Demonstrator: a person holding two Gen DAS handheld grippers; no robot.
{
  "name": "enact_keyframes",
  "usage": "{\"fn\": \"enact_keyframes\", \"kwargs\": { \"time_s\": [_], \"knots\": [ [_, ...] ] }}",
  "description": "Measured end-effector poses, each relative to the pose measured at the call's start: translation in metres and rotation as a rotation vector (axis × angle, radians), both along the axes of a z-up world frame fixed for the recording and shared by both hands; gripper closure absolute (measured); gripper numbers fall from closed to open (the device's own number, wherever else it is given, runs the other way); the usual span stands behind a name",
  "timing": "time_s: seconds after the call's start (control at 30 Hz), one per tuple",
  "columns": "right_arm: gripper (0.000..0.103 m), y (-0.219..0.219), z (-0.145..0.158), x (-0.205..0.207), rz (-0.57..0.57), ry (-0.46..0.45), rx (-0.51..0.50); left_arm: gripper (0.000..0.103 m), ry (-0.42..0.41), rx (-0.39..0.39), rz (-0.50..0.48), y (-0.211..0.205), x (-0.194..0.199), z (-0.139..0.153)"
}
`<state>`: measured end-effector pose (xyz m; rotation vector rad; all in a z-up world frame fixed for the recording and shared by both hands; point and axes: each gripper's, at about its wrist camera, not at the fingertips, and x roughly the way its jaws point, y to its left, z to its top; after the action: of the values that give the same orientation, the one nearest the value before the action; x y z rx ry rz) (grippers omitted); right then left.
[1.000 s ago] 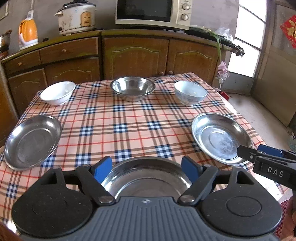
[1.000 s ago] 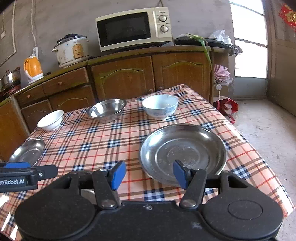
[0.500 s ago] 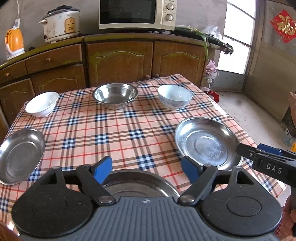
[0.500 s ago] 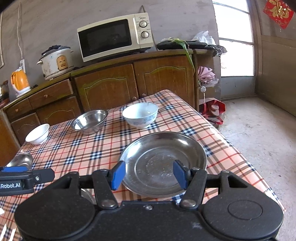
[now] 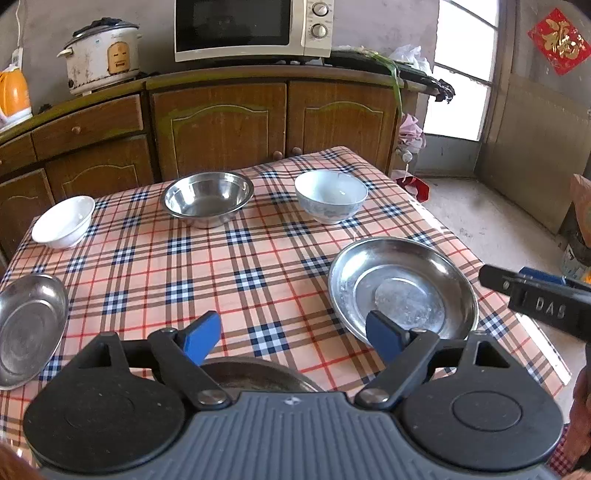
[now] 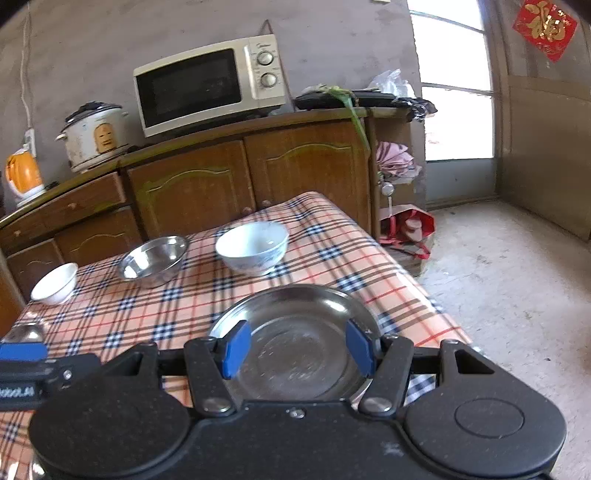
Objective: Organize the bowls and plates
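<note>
On the plaid table, three steel plates lie at the left (image 5: 29,328), near edge (image 5: 258,374) and right (image 5: 402,291). At the far side stand a small white bowl (image 5: 64,221), a steel bowl (image 5: 207,197) and a blue-patterned white bowl (image 5: 330,195). My left gripper (image 5: 293,334) hovers over the cloth just past the near plate. Its jaws are opening and hold nothing. My right gripper (image 6: 298,347) is open above the near part of the right plate (image 6: 295,314), apart from it. It also shows at the right table edge (image 5: 517,280).
Behind the table, a wooden cabinet (image 5: 221,125) carries a microwave (image 5: 251,29), a rice cooker (image 5: 99,55) and an orange kettle (image 5: 13,92). Bare floor (image 6: 517,295) and a red bag (image 6: 406,229) lie right of the table. The left gripper (image 6: 22,365) shows at the left edge.
Both grippers have drifted to the right, so the table has slid left in both views. The near plate has slipped from between the left fingers to under the gripper body.
</note>
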<state>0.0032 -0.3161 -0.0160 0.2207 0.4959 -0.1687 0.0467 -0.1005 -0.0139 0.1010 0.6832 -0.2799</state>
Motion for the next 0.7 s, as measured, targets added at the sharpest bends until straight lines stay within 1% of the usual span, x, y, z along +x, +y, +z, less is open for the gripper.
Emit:
{"fn": "enact_keyframes", "kwargs": {
  "time_s": [0.47,0.57,0.67,0.7],
  "knots": [
    [0.033,-0.037,-0.016,0.03,-0.047,0.035,0.008,0.015,0.041,0.019,-0.011,-0.026,0.029,-0.015],
    [0.033,-0.047,-0.026,0.039,-0.051,0.067,0.04,0.015,0.054,0.023,-0.013,-0.033,0.036,-0.021],
    [0.033,-0.054,-0.035,0.048,-0.058,0.107,0.029,0.015,0.077,0.024,-0.014,-0.039,0.044,-0.029],
    [0.033,-0.059,-0.038,0.052,-0.052,0.115,0.049,0.015,0.082,0.024,-0.015,-0.041,0.046,-0.031]
  ]
}}
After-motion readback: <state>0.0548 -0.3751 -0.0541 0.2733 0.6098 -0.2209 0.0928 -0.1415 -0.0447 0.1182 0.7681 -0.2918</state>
